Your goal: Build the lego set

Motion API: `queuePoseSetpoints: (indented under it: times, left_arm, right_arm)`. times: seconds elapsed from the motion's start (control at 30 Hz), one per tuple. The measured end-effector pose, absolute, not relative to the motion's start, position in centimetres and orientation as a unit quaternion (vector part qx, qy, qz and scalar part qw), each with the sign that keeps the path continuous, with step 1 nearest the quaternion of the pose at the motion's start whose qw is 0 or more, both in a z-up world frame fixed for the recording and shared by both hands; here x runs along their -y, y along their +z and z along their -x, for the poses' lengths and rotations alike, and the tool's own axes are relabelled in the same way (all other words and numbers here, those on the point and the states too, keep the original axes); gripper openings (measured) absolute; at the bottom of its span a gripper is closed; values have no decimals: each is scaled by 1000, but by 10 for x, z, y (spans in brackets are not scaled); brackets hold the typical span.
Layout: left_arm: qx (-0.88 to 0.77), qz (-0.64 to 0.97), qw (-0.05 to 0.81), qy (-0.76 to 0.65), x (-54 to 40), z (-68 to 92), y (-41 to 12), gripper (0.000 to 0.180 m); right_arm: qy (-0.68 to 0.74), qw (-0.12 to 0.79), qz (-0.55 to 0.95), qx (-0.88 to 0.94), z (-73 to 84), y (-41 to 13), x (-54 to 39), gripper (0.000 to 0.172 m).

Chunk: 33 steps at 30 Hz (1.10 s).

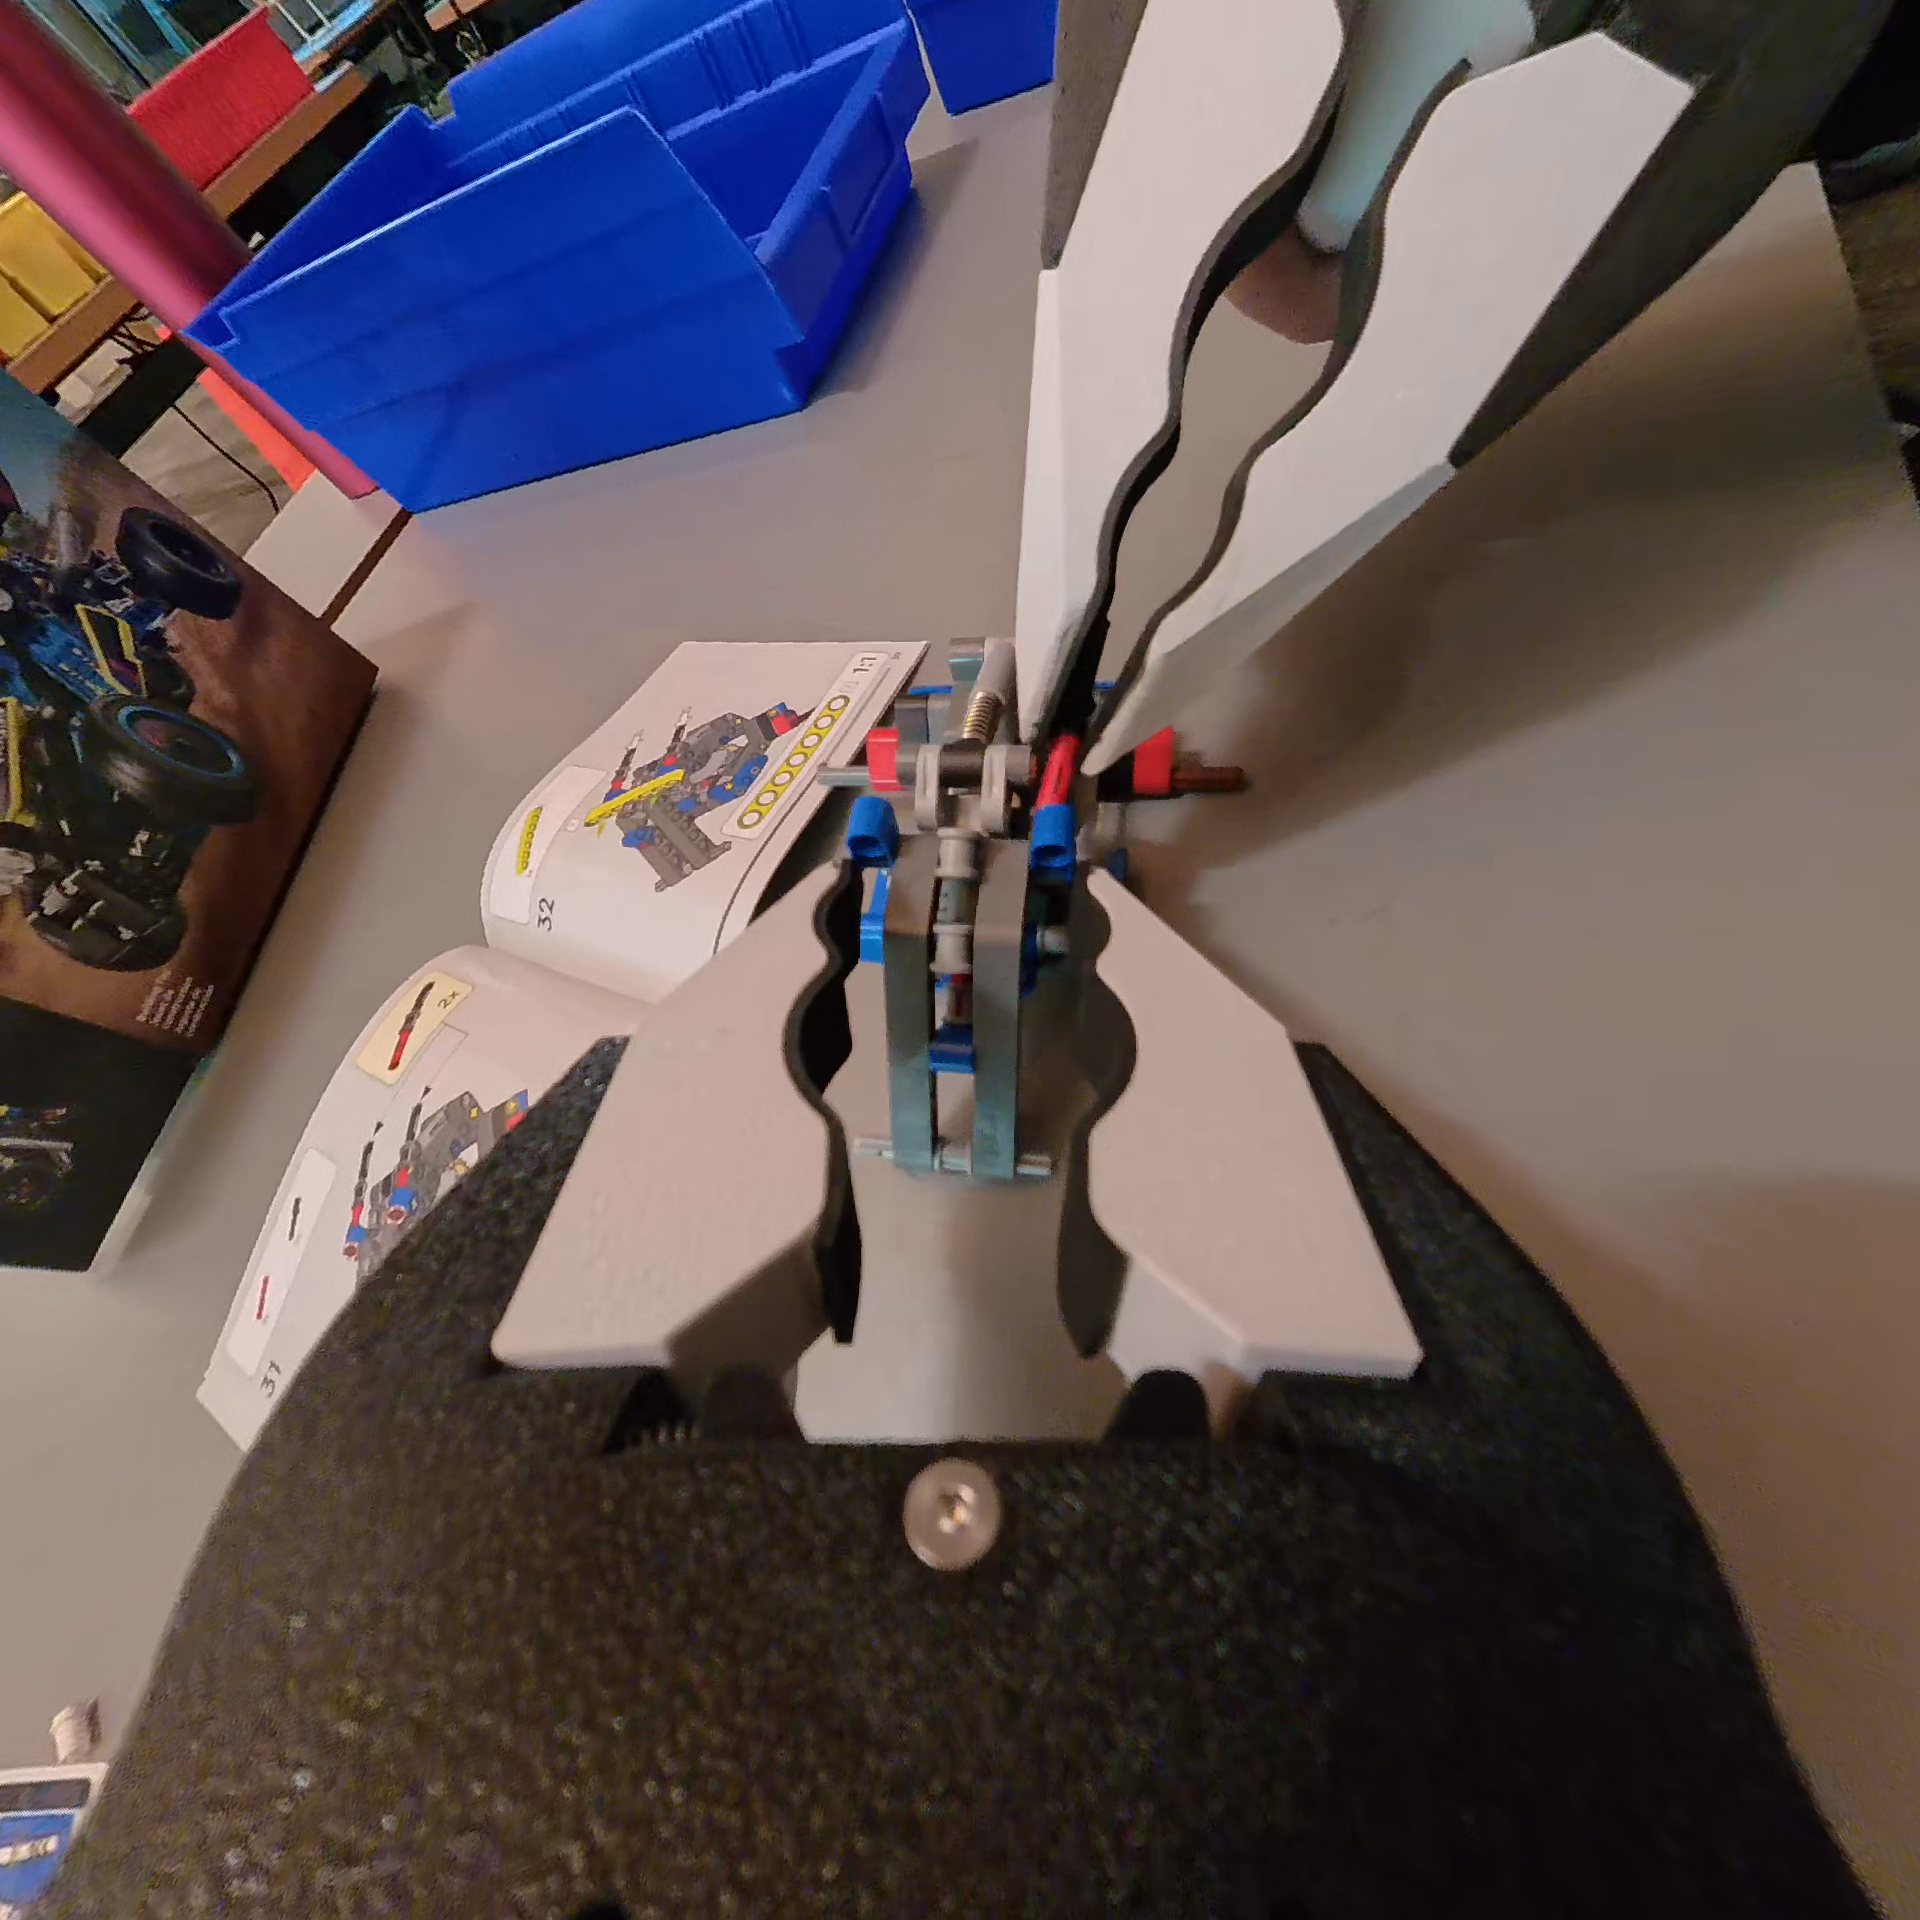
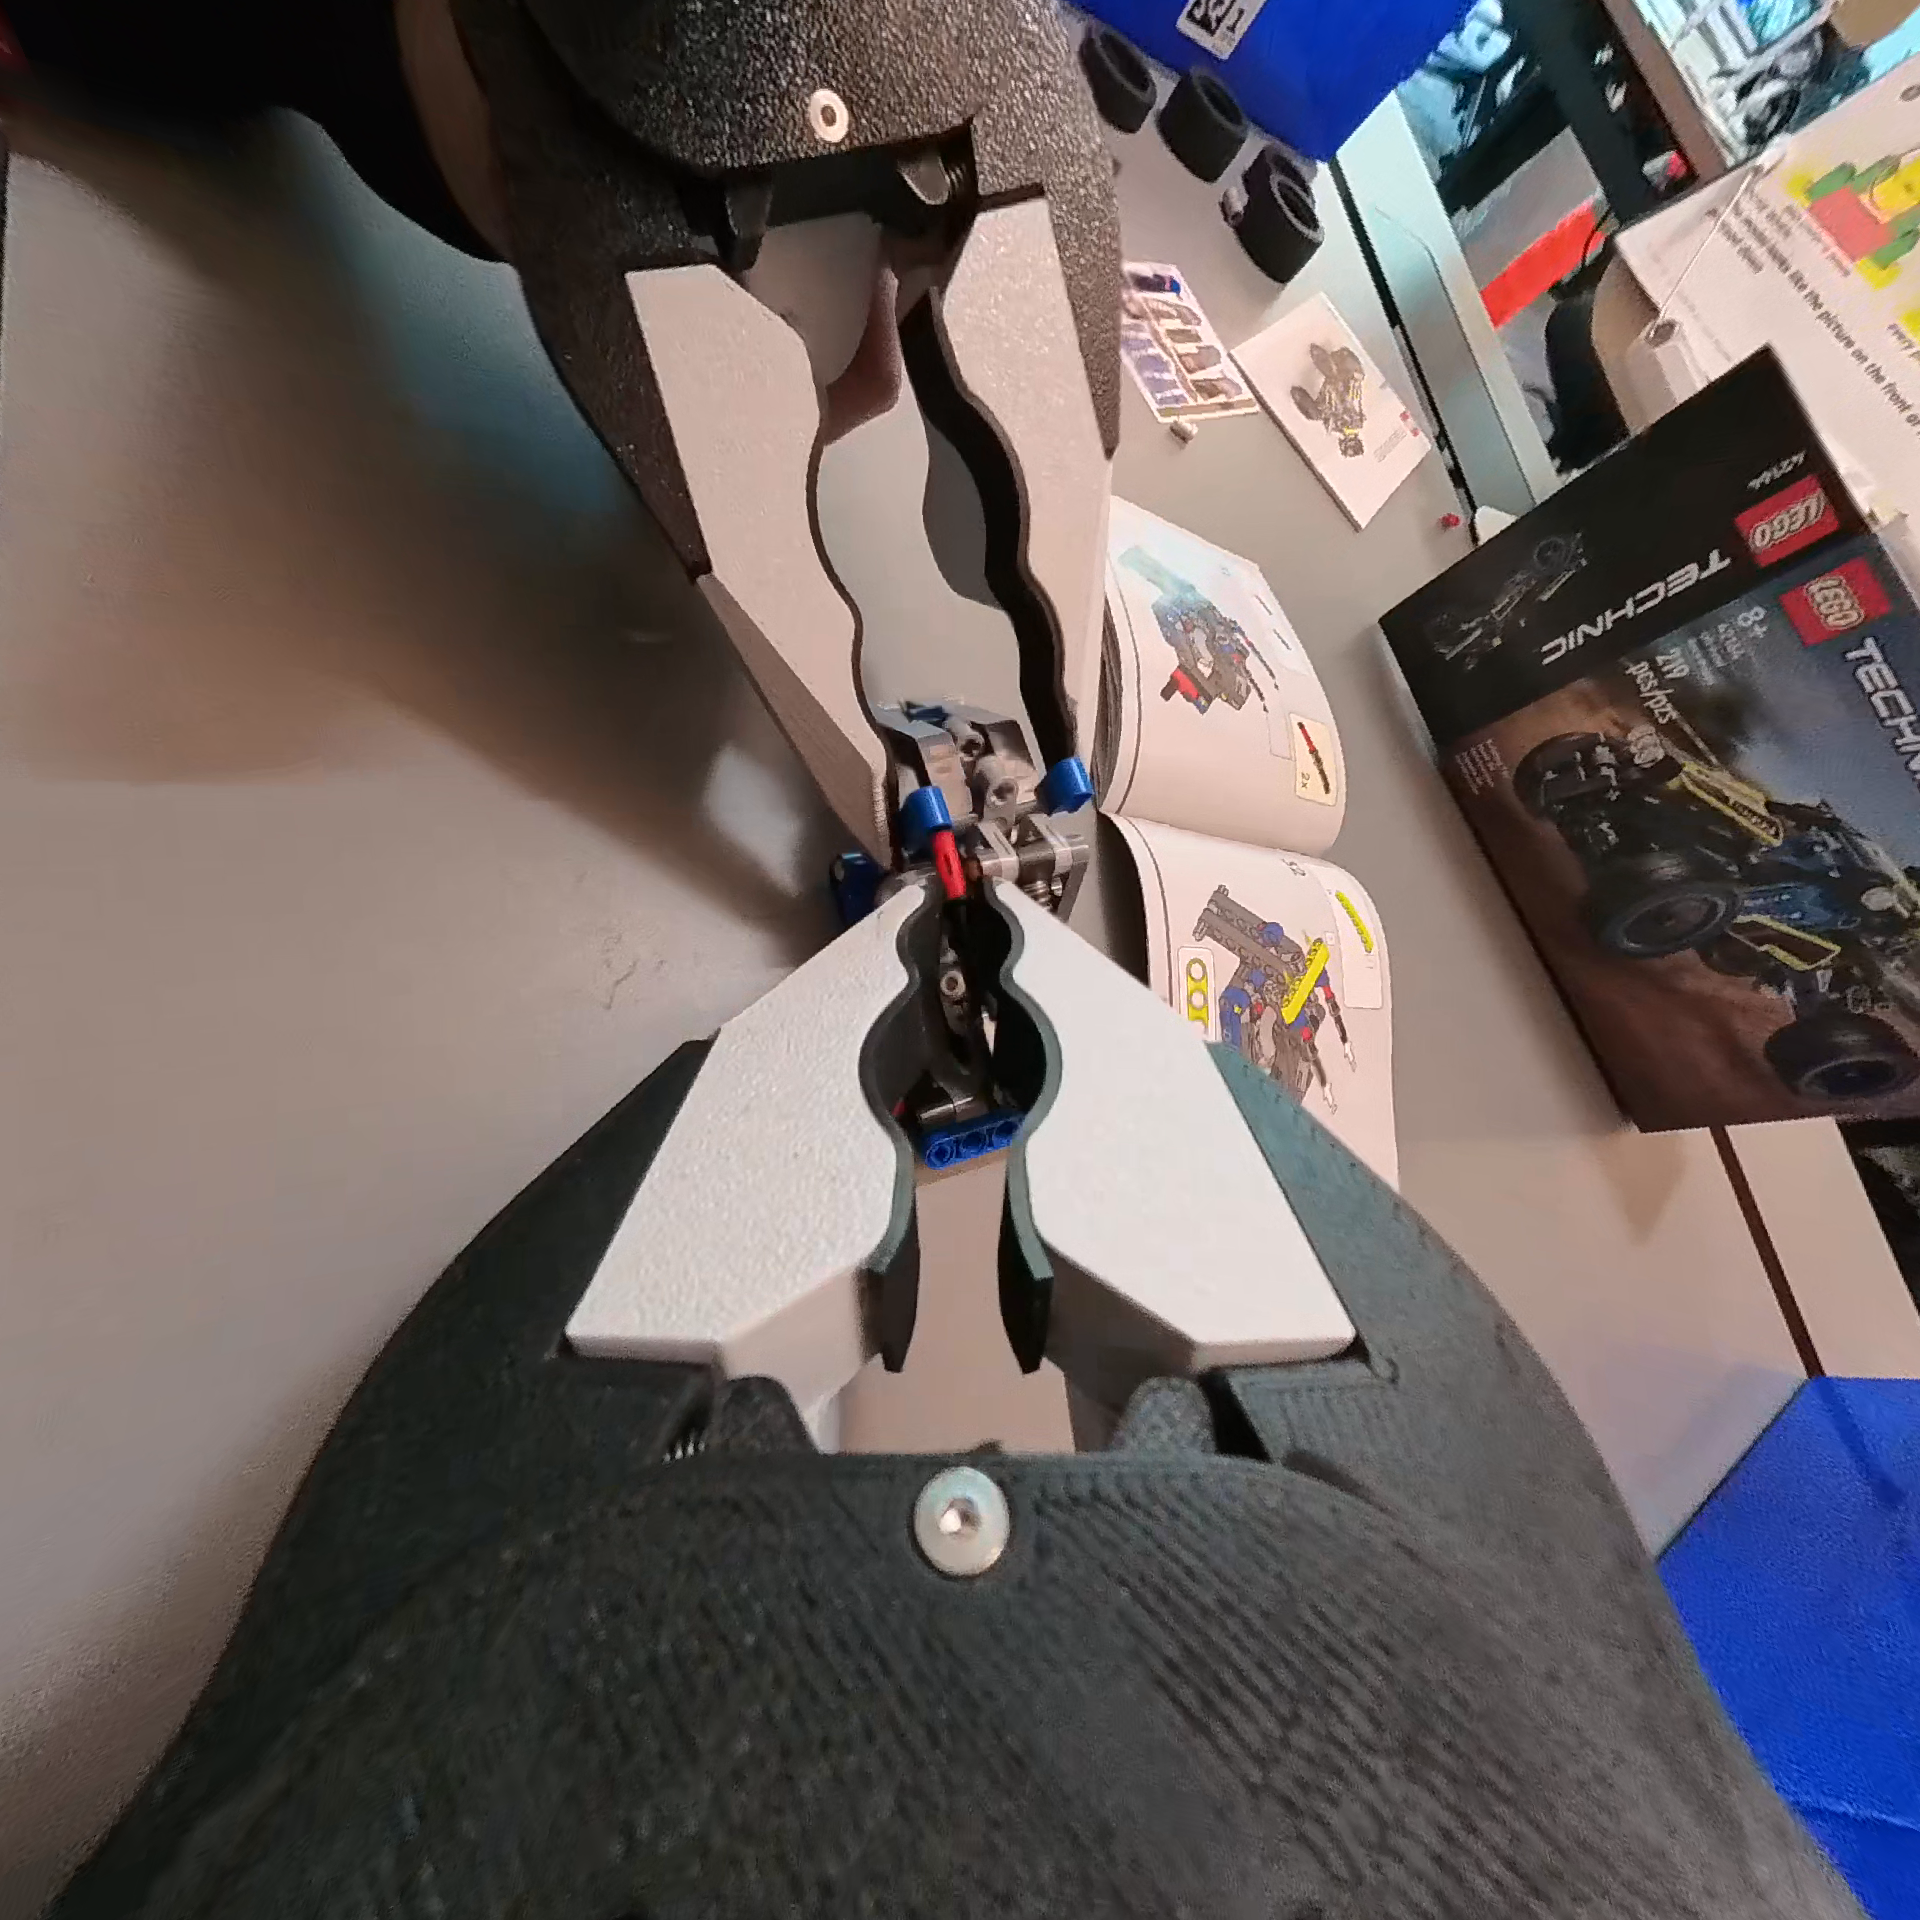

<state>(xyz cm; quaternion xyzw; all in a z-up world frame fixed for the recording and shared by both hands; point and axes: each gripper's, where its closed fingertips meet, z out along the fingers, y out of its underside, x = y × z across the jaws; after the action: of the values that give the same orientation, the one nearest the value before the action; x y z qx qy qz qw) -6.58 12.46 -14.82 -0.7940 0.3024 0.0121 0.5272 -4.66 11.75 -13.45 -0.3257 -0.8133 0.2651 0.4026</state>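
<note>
ITEM: brick model, grey beams, blue connectors, red bushes, sprung shock; stands on the grey table

LEFT GRIPPER: jaws part-spread and clamped on the model's two upright grey beams; pads press the outer faces, model dead centre between them, top cross-axle at 12 o'clock just past the tips

RIGHT GRIPPER: jaws clenched almost tight on a thin red-and-black axle pin; the pin sticks out at 12 o'clock from the tips, its red end against the blue connector on the model's near side. In the left view the same gripper comes down from 1 o'clock onto the pin

HANDLING NOTE (judgement): the pin looks to be seating in the connector; best kept in line with the hole, pushed straight along its own length, the left clamp bracing against the push; a skewed pin may bind or slip in so narrow a pinch

SURROUNDS: open booklet at 9 o'clock of the model, touching or just beside it; set box further out at 9; blue bins at 11; loose black tyres and sticker sheet at 1 o'clock in the right view
</note>
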Motion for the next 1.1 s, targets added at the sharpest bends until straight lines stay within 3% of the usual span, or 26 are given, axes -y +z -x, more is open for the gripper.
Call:
queuePoseSetpoints:
  times: [0.43,0.53,0.67,0.77,0.97,1.1]
  left_arm:
    - [-314,792,524,-26,-122,64,-148,38]
    - [-299,785,541,-32,-117,67,-140,47]
    - [-291,774,561,-41,-105,67,-130,21]
    - [-297,784,544,-44,-104,63,-134,23]
    - [-302,781,543,-61,-108,57,-133,6]
    - [-304,786,535,-63,-110,57,-137,5]
  right_arm:
    - [298,404,316,805,46,-135,-116,3]
    - [279,403,320,811,45,-140,-119,3]
    - [292,408,318,804,44,-136,-117,3]
    - [298,411,316,802,46,-132,-116,3]
    - [299,405,313,805,50,-128,-110,3]
    - [293,407,320,804,51,-128,-112,3]
